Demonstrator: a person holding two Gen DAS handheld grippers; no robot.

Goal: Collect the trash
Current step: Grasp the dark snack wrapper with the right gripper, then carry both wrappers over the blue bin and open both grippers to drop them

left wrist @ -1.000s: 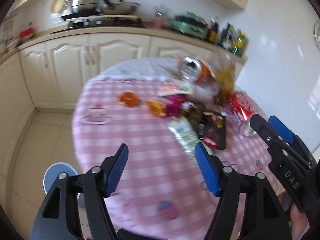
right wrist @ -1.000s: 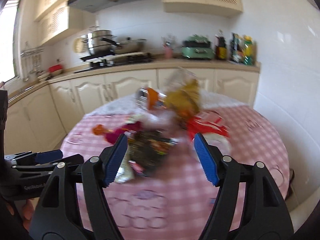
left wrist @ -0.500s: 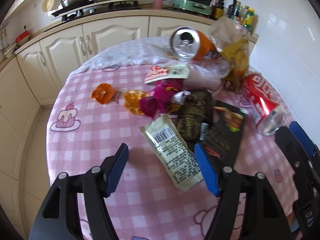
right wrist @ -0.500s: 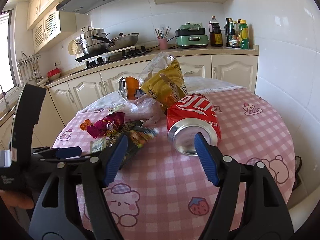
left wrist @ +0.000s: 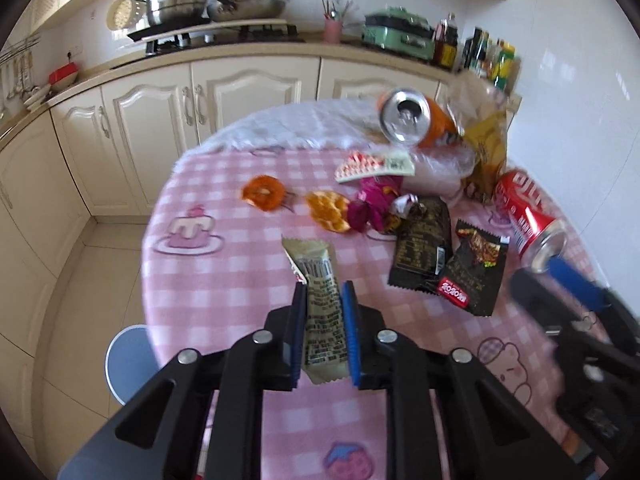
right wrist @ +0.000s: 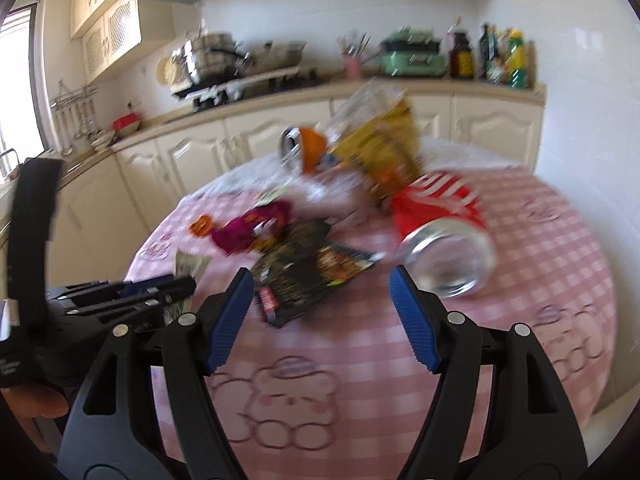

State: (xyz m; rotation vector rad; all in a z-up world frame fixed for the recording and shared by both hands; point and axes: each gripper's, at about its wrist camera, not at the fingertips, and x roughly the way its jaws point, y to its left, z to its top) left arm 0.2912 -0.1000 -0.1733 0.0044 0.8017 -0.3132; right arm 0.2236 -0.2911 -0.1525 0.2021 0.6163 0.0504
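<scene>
Left gripper point(left wrist: 323, 334), bottom centre of its view: blue pads clamped on a pale wrapper point(left wrist: 320, 304) along its long edges. The wrapper's far end reaches toward mid-frame, folded at one corner; whether it is clear of the tablecloth point(left wrist: 224, 280), cannot tell.

Risk, as judged: thin glossy film held only by its edges could buckle and slide out on the lift.

Right gripper point(right wrist: 322, 318), lower centre of its view: jaws wide apart, holding nothing, aimed between the black packets point(right wrist: 304, 272) and the red can point(right wrist: 440, 236) lying on its side. A closing pad could nudge the can into rolling.

Further trash in the upper right: orange can point(left wrist: 416, 118), yellow bag point(left wrist: 486, 152).
</scene>
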